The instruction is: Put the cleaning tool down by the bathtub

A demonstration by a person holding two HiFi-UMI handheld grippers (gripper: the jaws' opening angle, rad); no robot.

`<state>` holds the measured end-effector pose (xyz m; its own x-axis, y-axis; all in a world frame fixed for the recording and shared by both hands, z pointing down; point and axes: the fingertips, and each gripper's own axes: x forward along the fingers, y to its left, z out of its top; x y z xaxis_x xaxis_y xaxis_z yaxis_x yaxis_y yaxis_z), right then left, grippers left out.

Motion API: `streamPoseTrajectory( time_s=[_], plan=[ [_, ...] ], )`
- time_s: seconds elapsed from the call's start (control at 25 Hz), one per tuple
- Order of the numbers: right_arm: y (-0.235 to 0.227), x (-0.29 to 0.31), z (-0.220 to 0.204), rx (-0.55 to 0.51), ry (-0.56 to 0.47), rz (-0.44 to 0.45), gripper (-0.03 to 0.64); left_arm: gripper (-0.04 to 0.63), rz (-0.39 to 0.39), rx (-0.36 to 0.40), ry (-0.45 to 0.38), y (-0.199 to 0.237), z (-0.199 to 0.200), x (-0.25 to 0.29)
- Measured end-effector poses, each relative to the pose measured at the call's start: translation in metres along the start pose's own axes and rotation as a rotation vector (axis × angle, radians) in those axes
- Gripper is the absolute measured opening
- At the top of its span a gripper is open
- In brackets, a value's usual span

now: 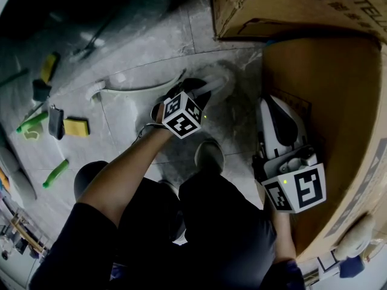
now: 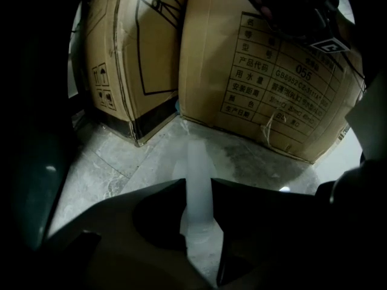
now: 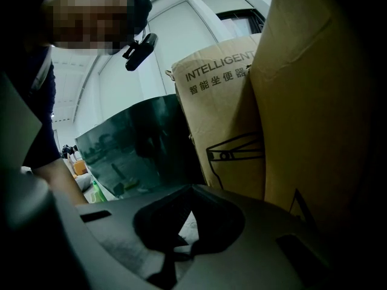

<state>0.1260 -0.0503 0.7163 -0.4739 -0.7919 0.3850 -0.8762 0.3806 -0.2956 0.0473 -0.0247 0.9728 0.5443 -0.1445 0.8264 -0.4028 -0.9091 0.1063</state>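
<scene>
Head view: I see grey marble floor tiles (image 1: pixel 145 47). My left gripper (image 1: pixel 196 95) is low over them, just left of the cardboard box (image 1: pixel 290 5).

Left gripper view: its jaws clamp the cleaning tool (image 2: pixel 198 168) by its pale handle, which points toward the box.

Right gripper view: my right gripper (image 3: pixel 192 189) is closed on nothing, close beside the box.

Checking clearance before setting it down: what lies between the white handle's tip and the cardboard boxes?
Bare marble floor, in the left gripper view: nothing lies between the white handle and the cardboard boxes.
</scene>
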Motion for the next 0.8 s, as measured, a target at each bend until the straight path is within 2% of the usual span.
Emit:
streamPoseTrajectory(
  time_s=[0.32,0.8],
  plan=[
    [0.002,0.001,0.003,0.0,-0.01,0.005,0.003,0.153,-0.011,-0.012,-0.008,-0.001,-0.002,-0.007],
    [0.004,-0.001,0.011,-0.003,-0.026,0.005,0.003,0.206,-0.035,0.014,-0.054,-0.001,0.012,-0.034]
  ],
)
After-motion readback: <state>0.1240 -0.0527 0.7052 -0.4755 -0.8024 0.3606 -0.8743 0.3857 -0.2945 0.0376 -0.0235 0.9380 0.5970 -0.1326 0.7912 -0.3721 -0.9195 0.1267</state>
